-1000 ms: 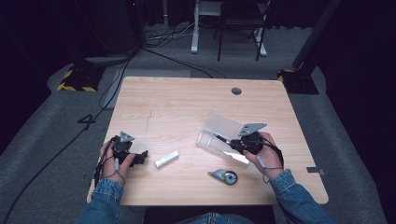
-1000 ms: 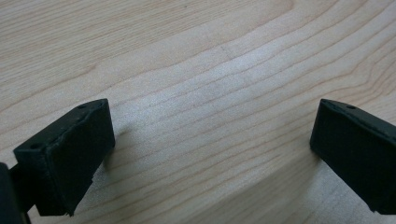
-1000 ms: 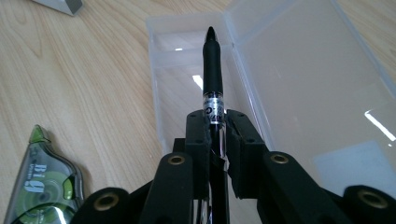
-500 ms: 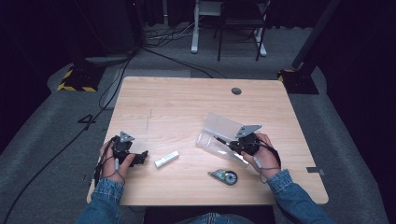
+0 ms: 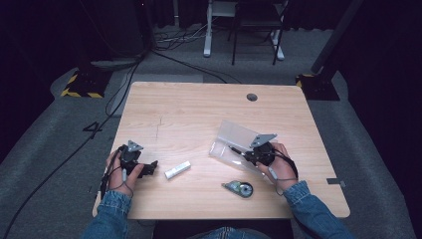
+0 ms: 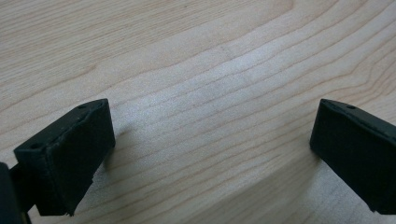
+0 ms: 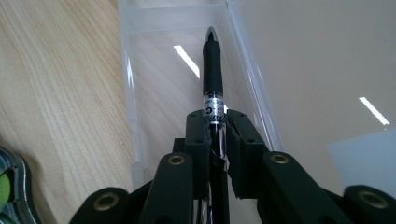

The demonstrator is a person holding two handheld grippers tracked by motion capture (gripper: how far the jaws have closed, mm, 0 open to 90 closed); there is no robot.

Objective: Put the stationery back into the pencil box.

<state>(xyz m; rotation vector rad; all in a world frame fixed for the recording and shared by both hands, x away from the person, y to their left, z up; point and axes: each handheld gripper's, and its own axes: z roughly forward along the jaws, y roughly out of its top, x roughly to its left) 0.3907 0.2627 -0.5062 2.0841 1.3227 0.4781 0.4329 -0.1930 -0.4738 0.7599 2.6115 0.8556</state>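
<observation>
pen going into the clear case

left gripper (image 5: 149,168) rests wide apart and idle on the table (image 5: 199,114), near the white eraser (image 5: 177,170); right gripper (image 7: 217,123) pinches a black pen (image 7: 212,74) over the open clear case (image 5: 234,139). next, i judge: lower, release inside.

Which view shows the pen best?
The right gripper view: the pen fills mid-frame, clamped in the right gripper over the clear case. In the high view it is a thin dark sliver.
</observation>
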